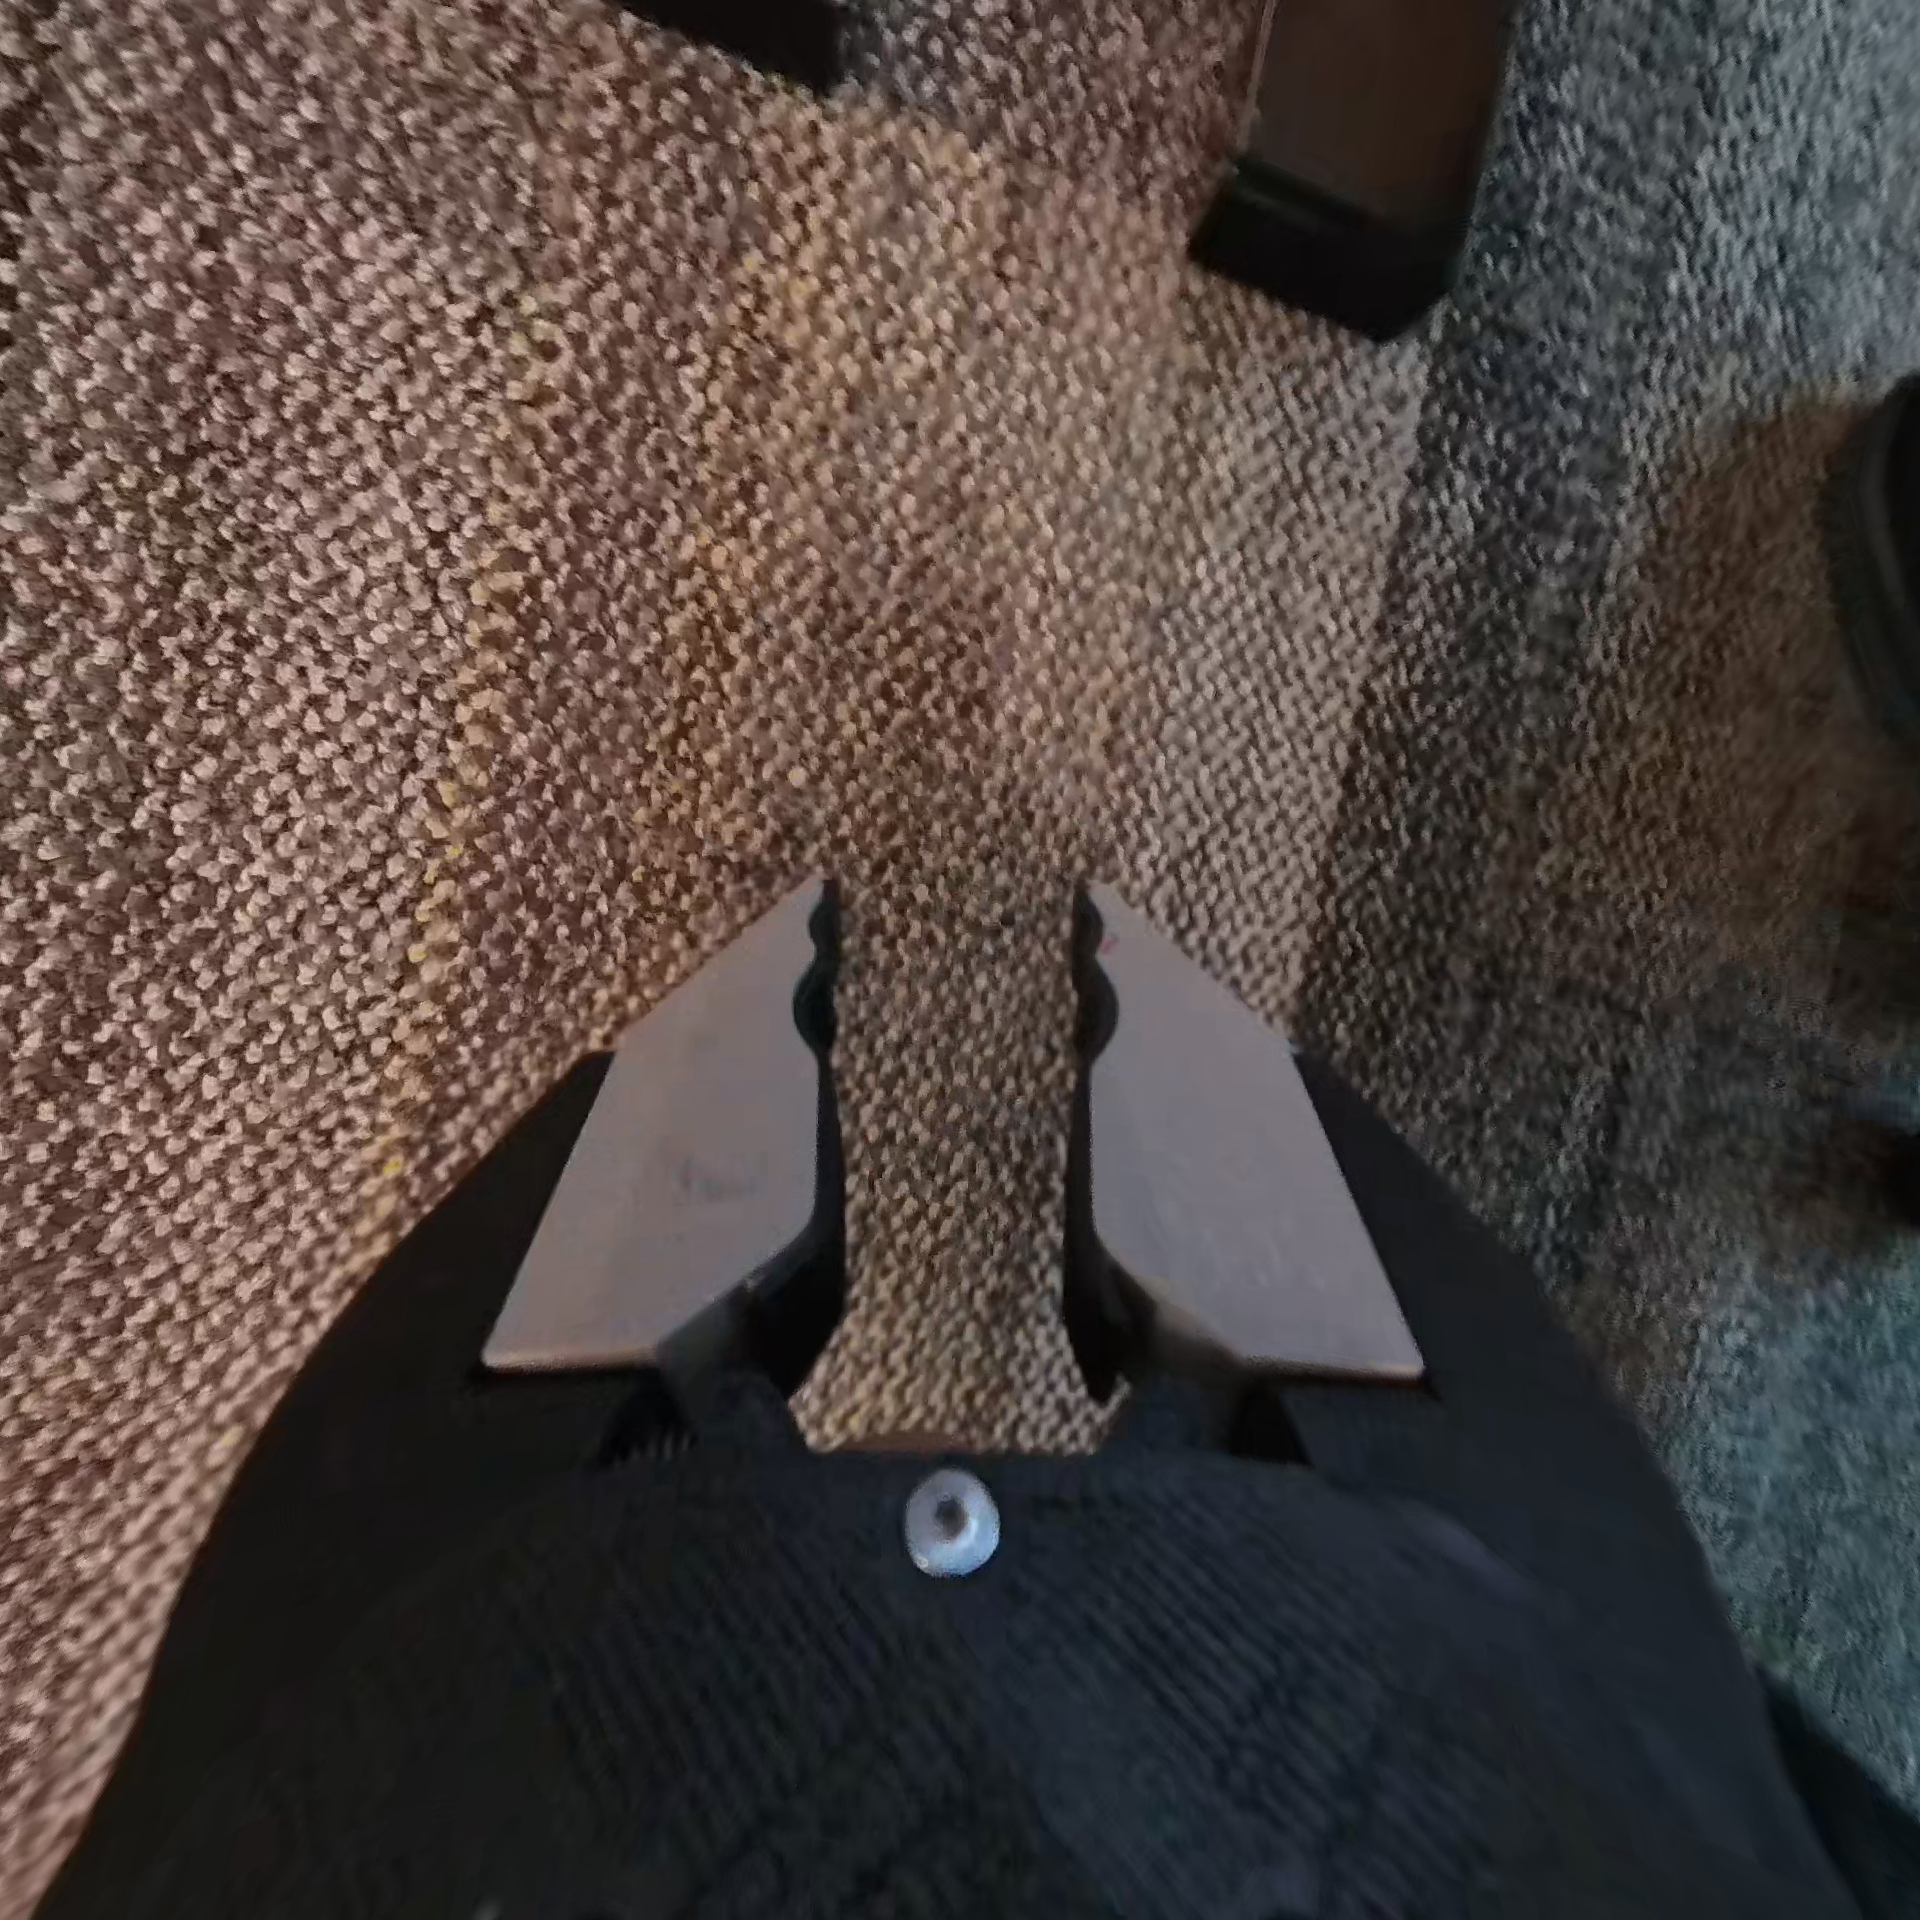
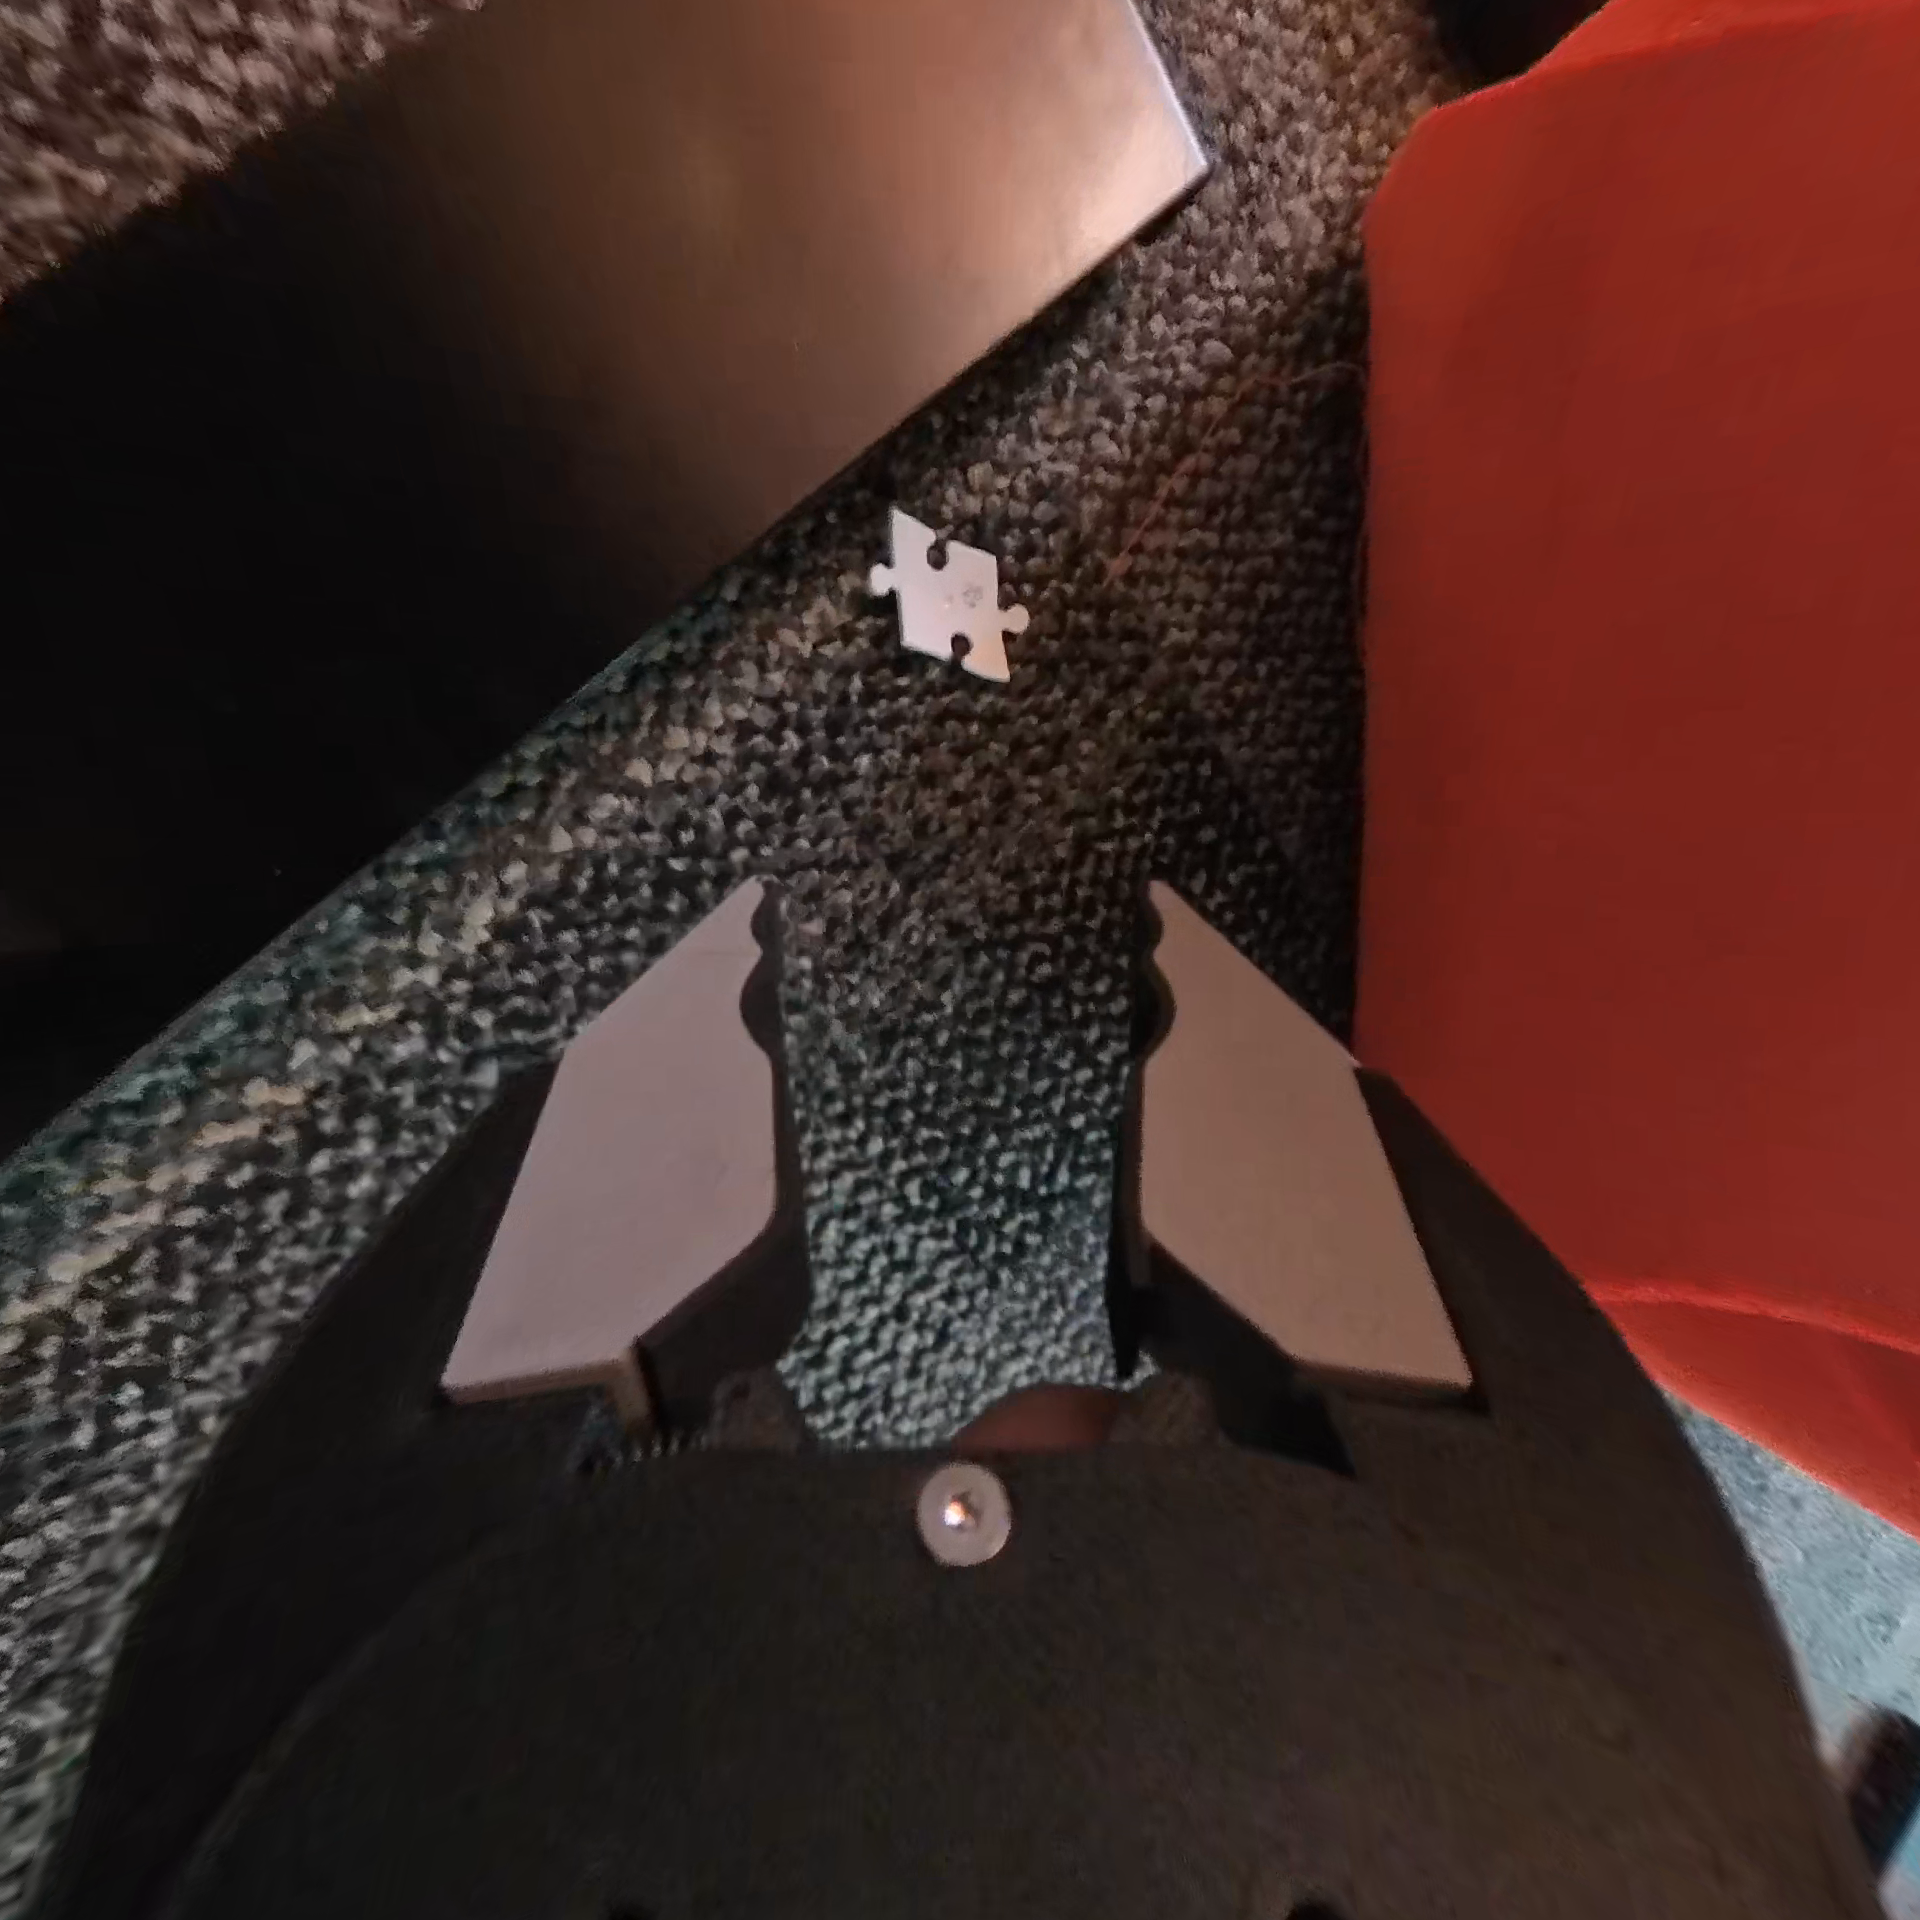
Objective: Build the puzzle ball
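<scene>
A white puzzle piece (image 2: 951, 594) lies flat on the speckled carpet (image 2: 935, 831), alone, ahead of the right gripper (image 2: 961, 914) and apart from it. Its long axis runs from upper left to lower right, with one knob pointing left and one right. It sits between a dark slanted panel (image 2: 623, 260) and an orange cloth (image 2: 1662, 727) (neither touches it). The right gripper is spread and empty. The left gripper (image 1: 954, 914), also parted and empty, hangs over bare carpet (image 1: 727, 520) near a furniture leg (image 1: 1340, 177).
</scene>
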